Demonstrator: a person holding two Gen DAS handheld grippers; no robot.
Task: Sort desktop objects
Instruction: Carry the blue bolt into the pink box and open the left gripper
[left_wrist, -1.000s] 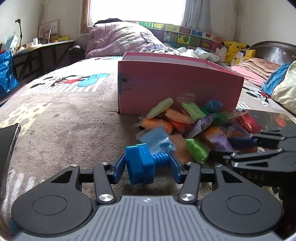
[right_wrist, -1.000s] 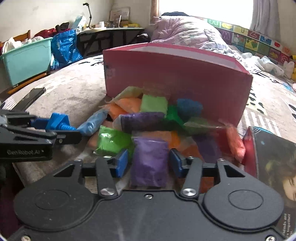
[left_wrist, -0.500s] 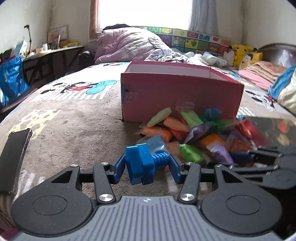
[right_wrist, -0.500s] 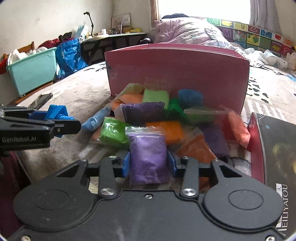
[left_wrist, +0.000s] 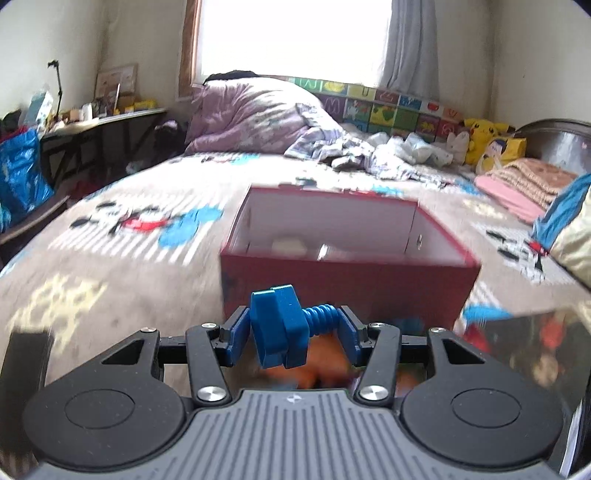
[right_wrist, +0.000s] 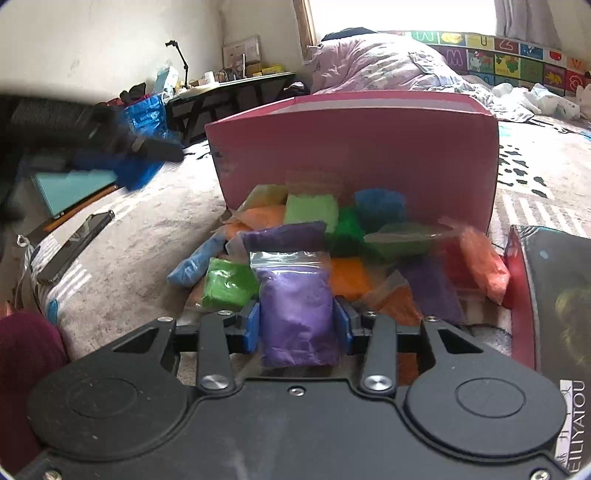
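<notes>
My left gripper (left_wrist: 291, 332) is shut on a blue plastic bolt (left_wrist: 282, 330) and holds it raised, just in front of the open pink box (left_wrist: 347, 273), whose white inside shows a few pale items. My right gripper (right_wrist: 297, 325) is shut on a purple clay bag (right_wrist: 295, 306), lifted slightly at the near edge of a pile of coloured clay bags (right_wrist: 332, 236) that lies against the pink box (right_wrist: 354, 147). The left gripper also shows blurred at the upper left of the right wrist view (right_wrist: 92, 129).
A glossy dark book (right_wrist: 554, 314) lies right of the pile. A black phone (right_wrist: 74, 247) lies on the blanket at the left. A blue bag (right_wrist: 147, 118), a teal bin and a cluttered desk stand beyond the bed's left edge. Bedding and plush toys lie at the back.
My left gripper rose and moved toward the box with the bolt, so the box's inside now shows. My right gripper closed on the purple bag and lifted it slightly.
</notes>
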